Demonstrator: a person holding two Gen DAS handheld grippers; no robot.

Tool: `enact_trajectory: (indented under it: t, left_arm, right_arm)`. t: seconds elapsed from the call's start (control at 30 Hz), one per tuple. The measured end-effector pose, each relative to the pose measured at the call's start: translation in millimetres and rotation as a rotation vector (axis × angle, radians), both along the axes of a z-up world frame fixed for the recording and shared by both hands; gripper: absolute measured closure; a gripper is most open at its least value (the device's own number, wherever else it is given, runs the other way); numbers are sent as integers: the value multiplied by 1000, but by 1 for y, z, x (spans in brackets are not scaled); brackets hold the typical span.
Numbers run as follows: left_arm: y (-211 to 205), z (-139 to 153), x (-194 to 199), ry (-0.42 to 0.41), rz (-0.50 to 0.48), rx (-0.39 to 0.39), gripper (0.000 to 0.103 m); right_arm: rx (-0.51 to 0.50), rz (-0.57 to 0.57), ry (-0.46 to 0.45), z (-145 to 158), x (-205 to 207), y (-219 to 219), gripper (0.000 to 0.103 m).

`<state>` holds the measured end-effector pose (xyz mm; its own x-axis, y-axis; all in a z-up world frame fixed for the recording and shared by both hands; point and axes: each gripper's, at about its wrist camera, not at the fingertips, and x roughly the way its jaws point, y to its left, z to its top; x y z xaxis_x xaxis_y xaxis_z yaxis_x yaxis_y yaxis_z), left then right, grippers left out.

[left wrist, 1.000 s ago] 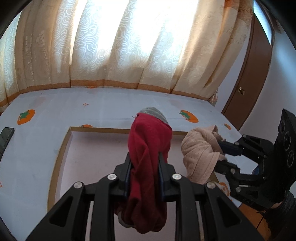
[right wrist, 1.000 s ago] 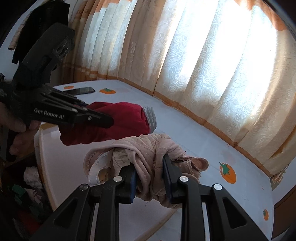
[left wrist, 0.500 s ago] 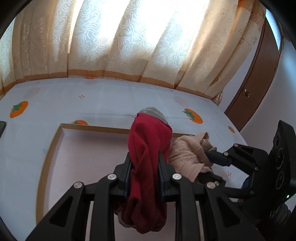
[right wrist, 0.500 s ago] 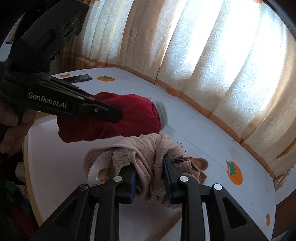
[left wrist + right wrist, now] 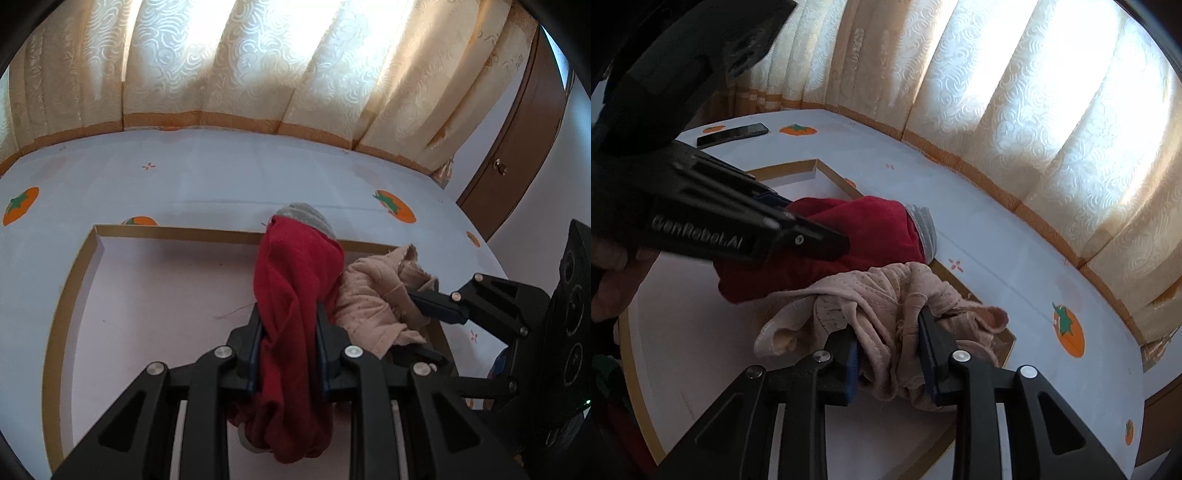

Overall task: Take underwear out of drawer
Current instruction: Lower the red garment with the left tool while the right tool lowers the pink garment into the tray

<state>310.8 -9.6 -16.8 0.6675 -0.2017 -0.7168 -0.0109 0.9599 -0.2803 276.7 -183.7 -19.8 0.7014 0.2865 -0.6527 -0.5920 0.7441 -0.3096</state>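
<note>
My left gripper (image 5: 290, 317) is shut on red underwear (image 5: 295, 273) with a grey waistband, which hangs through the fingers over a shallow white tray with a gold rim (image 5: 74, 280). Just to its right my right gripper (image 5: 413, 328) grips a bunched beige underwear (image 5: 373, 291) that touches the red cloth. In the right wrist view the beige underwear (image 5: 886, 291) fills the gap of my right gripper (image 5: 888, 332), whose jaws are opening slightly. Its lower folds hang close over the tray (image 5: 827, 170). The left gripper (image 5: 812, 221) and red underwear (image 5: 871, 225) cross from the left.
The tray lies on a white surface printed with orange fruit (image 5: 393, 210). A dark phone (image 5: 733, 134) lies at the far left of it. Cream curtains (image 5: 258, 66) close off the back and a brown door (image 5: 517, 147) stands at the right. A person's hand (image 5: 609, 280) holds the left gripper.
Both grippers have sunk toward the tray and drawn together, so the beige underwear now touches the red one. The right fingers stand a little wider apart.
</note>
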Motion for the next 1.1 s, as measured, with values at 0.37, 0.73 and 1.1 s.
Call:
enact_trajectory:
  t: [0.37,0.73,1.1]
  left_arm:
    - [0,8,-9,-21,-6,20,69]
    - [-9,24,-39,-85,-43,31,67]
    - [-14,37,-78,-140,-77,11,67]
  right_arm:
    - [42,-49,14,2,-6,-9,48]
    - [119,-74,0,13,-34,-20,46]
    - [171,-47,-11,17,-79,-10,45]
